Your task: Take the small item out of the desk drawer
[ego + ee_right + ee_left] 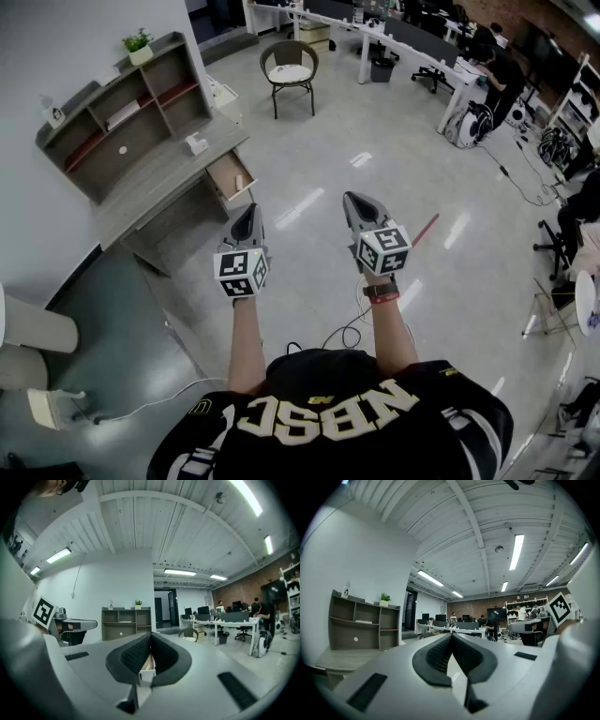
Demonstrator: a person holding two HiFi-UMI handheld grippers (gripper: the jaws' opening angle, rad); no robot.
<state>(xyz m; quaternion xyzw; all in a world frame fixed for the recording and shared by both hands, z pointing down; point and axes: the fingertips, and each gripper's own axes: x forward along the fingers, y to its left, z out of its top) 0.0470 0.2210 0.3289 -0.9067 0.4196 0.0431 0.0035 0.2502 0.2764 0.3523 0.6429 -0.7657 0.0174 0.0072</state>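
2 tools, the left gripper [250, 212] and the right gripper [352, 202], hover above the grey floor [375, 141] with jaws pressed fully together on nothing, well apart from the desk [150, 183], whose drawer [231, 176] stands pulled open, its contents too small to make out.

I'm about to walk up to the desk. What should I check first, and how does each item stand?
1. Desk drawer open: ok.
2. Small item seen in the drawer: cannot tell, too far off.
3. Left gripper empty: ok, jaws together.
4. Right gripper empty: ok, jaws together.
5. Grippers at the drawer: not ok, both are held well short of the desk.
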